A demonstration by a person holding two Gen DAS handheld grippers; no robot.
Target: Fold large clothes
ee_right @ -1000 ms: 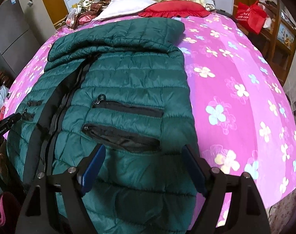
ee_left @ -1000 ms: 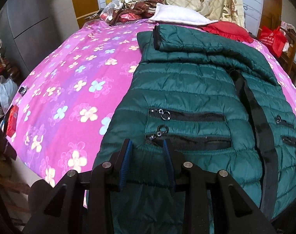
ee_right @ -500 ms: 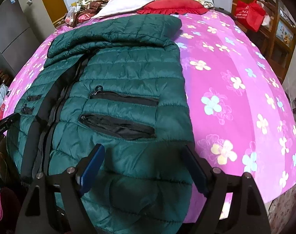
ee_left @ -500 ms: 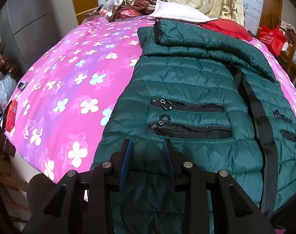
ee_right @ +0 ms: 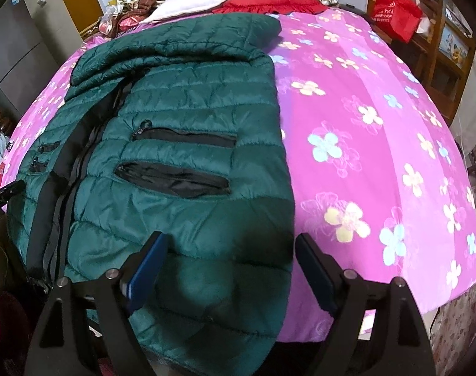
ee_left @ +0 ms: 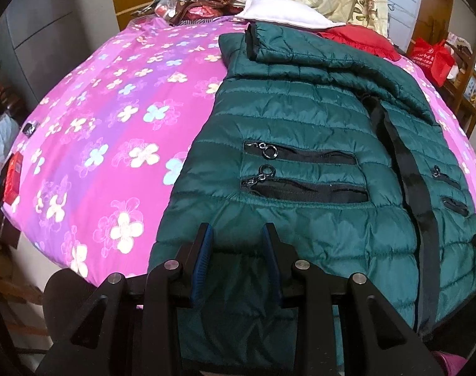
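Observation:
A dark green quilted jacket [ee_left: 300, 119] lies front up on a pink flowered bed [ee_left: 112, 125], its hem toward me and hanging over the near edge. A sleeve is folded across its top. It also shows in the right wrist view [ee_right: 188, 100]. My left gripper [ee_left: 238, 250] is narrowly set with a fold of the jacket's hem between its blue pads. My right gripper [ee_right: 228, 260] is wide open over the jacket's hem at its right side, holding nothing.
Pillows, a white one [ee_left: 281, 9] and a red one [ee_right: 269, 0], lie at the head of the bed with a flowered quilt. A red bag [ee_right: 394, 9] and wooden shelves stand to the right. Grey cabinets [ee_left: 34, 31] stand to the left.
Both grippers have pulled back toward the bed's near edge, and the jacket sits farther from the cameras. The jaw widths look unchanged.

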